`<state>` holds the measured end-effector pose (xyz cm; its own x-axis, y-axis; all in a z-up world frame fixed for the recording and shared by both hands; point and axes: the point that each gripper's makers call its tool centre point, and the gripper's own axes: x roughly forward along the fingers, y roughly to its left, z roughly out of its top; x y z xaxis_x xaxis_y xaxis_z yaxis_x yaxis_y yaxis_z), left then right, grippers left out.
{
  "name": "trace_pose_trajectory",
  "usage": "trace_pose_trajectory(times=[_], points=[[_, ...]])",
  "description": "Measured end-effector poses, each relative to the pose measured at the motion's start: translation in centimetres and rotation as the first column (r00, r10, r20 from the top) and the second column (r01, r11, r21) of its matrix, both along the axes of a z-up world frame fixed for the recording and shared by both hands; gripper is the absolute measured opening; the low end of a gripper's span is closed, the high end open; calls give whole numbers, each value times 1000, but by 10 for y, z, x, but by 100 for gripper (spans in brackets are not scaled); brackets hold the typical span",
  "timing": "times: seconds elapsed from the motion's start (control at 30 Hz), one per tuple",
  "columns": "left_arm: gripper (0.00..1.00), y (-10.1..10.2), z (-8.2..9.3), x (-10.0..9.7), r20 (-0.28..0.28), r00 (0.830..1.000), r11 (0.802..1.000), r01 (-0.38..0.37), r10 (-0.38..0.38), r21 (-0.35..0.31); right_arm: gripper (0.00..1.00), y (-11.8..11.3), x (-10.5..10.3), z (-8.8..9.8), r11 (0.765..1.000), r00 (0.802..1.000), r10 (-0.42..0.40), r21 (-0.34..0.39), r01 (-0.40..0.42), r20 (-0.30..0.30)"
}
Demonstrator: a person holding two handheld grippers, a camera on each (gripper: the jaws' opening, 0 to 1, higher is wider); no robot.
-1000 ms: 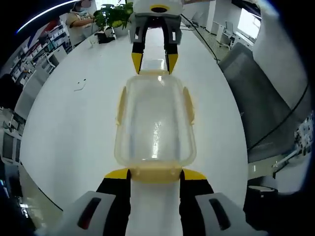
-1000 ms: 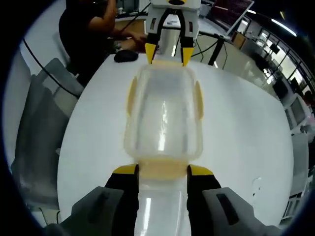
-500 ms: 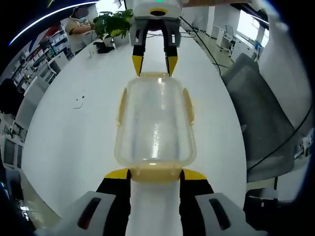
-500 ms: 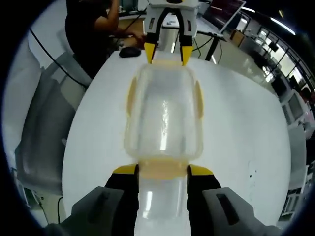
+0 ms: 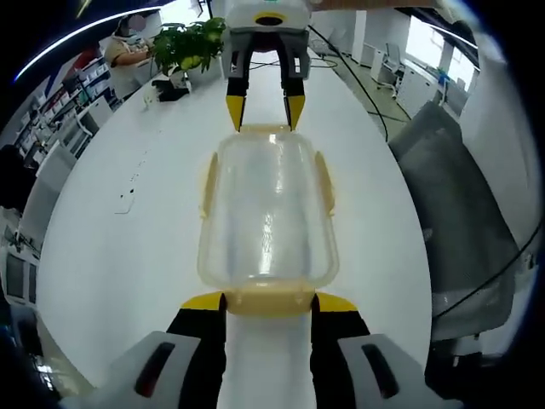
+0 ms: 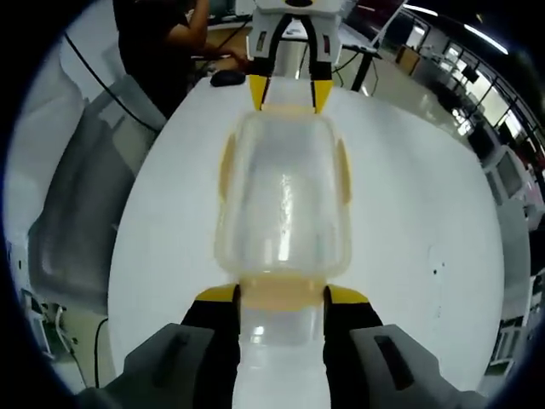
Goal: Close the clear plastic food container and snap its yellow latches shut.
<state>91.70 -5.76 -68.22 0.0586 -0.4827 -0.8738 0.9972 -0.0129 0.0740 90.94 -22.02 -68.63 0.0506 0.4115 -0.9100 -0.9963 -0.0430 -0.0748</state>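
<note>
The clear plastic container [image 5: 266,209] with its lid on is held end to end between both grippers over the white table [image 5: 111,239]. My left gripper [image 5: 269,308] is shut on the near yellow end latch [image 5: 268,294]. At the far end, the right gripper [image 5: 260,109] grips the other end latch. In the right gripper view the container [image 6: 283,192] looks the same: the right gripper [image 6: 281,300] holds the near end and the left gripper [image 6: 288,92] the far end. Yellow side latches [image 5: 208,183] [image 6: 342,170] lie along the long sides.
A potted plant [image 5: 187,38] and a seated person [image 5: 128,34] are at the far table end, with a grey chair [image 5: 460,187] on the right. In the right gripper view there are a person in dark clothes [image 6: 162,43], a dark mouse [image 6: 228,77] and a grey chair [image 6: 77,196].
The table and room have slid behind the container in both views, while the container and both grippers keep the same places relative to each other. Both grips are unchanged.
</note>
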Motion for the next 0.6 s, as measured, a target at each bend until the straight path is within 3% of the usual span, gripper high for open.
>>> trace_pose_trajectory(times=[0.6], points=[[32, -49, -15, 3, 11, 1000, 999, 23, -23, -25, 34, -48, -1, -9, 999, 1000, -17, -34, 16, -17]])
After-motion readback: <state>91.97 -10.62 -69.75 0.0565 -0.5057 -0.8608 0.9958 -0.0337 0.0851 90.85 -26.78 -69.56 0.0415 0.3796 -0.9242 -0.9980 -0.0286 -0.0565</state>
